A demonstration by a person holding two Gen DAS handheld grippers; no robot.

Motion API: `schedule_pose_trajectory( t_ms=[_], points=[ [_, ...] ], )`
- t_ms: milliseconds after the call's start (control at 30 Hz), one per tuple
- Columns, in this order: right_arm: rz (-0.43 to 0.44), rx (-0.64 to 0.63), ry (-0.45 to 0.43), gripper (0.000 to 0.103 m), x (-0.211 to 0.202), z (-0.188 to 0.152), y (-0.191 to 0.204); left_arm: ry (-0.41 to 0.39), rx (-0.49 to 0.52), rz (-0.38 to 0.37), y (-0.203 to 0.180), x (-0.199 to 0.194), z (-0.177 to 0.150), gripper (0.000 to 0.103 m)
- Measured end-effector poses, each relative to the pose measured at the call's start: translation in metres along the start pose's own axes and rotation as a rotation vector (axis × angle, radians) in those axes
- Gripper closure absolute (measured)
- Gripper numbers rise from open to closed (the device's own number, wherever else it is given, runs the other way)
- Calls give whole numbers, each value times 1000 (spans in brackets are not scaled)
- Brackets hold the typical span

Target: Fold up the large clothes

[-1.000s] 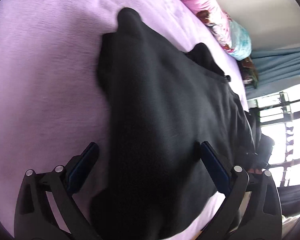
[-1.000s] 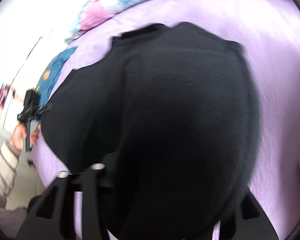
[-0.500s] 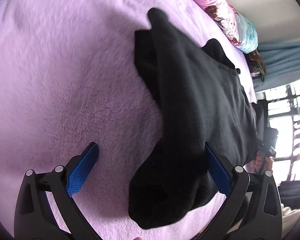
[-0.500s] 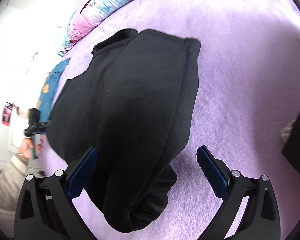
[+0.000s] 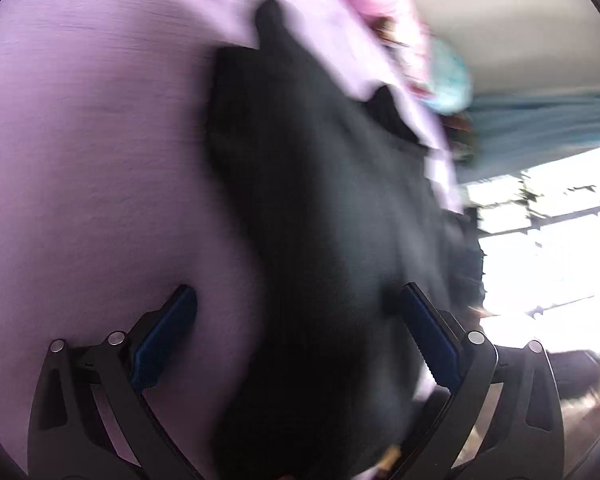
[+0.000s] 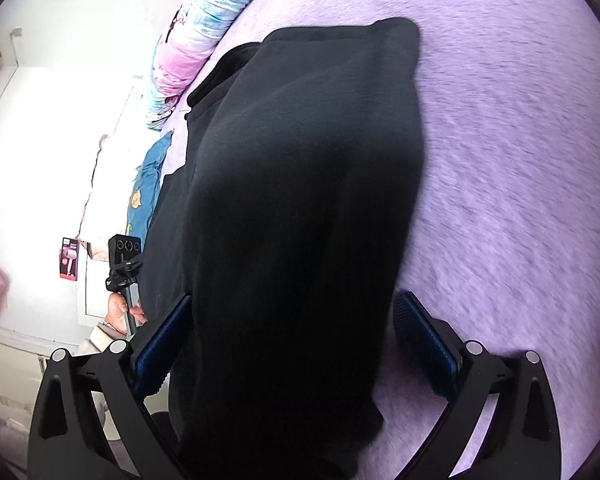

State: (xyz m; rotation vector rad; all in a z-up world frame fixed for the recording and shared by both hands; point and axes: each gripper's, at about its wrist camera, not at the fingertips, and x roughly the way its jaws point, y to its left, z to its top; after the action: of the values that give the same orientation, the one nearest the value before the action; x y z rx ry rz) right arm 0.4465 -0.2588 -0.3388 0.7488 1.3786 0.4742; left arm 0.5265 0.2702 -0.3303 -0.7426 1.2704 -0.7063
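A large black garment [image 5: 320, 208] lies folded lengthwise on a lilac fleece bed cover [image 5: 92, 168]; it also shows in the right wrist view [image 6: 300, 208]. My left gripper [image 5: 300, 344] is open, its blue-padded fingers [image 5: 164, 340] spread wide, with the garment's near end lying between them. The left wrist view is motion-blurred. My right gripper [image 6: 292, 340] is open too, its fingers [image 6: 424, 344] astride the garment's near end, not closed on it. The left gripper shows in the right wrist view [image 6: 124, 256], held in a hand beyond the bed's edge.
A pink and blue floral quilt [image 6: 204, 36] is rolled along the far edge of the bed. A blue cloth [image 6: 148, 184] lies by the garment's far side. A bright window [image 5: 548, 248] and a blue curtain [image 5: 540, 128] are at the right.
Both grippers have moved in closer over the garment's near end, which now fills more of each view. The right gripper shifted so the cloth lies between its open fingers.
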Motion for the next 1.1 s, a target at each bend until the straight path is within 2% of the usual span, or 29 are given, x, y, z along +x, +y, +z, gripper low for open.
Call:
schedule_pose_trajectory(
  t_ms=[33,67,100,167,200,300,333,367,400,433,467,500,533,600,700,833,1100],
  points=[
    [1,-6,4,5,1,-1,1,25,44,-7,-9,12,0,6],
    [4,-10,10,5,3,0,1,56,73,42,-15,28,2,5],
    [7,-10,16,5,7,2,2,60,50,42,-12,33,5,6],
    [14,-10,27,5,13,6,4,28,-49,-45,6,29,11,6],
    [19,-17,37,5,16,8,5,27,-60,-63,8,27,11,6],
    [50,-52,67,5,30,11,16,46,-35,-52,5,27,8,7],
    [62,-57,76,8,34,12,20,48,-21,-47,2,26,6,7],
    [72,-62,85,14,38,12,23,48,-12,-46,1,25,5,8],
    [68,-67,98,33,43,13,26,50,-5,-41,-1,24,4,11],
    [43,-72,105,34,47,11,27,50,-10,-37,-1,23,3,14],
    [24,-73,111,36,50,10,27,48,-19,-40,0,21,2,27],
    [18,-72,113,42,49,10,26,50,-33,-56,1,20,0,45],
    [8,-64,111,51,47,10,24,51,-41,-61,2,20,0,49],
    [16,-48,108,61,44,8,19,53,-50,-60,3,19,-3,57],
    [27,-33,94,70,41,7,20,47,-73,-66,6,16,-5,64],
    [45,-44,70,76,38,9,30,29,-52,-67,-2,3,-11,69],
    [63,-120,17,79,7,6,70,4,-22,-46,-33,-23,-18,73]
  ],
)
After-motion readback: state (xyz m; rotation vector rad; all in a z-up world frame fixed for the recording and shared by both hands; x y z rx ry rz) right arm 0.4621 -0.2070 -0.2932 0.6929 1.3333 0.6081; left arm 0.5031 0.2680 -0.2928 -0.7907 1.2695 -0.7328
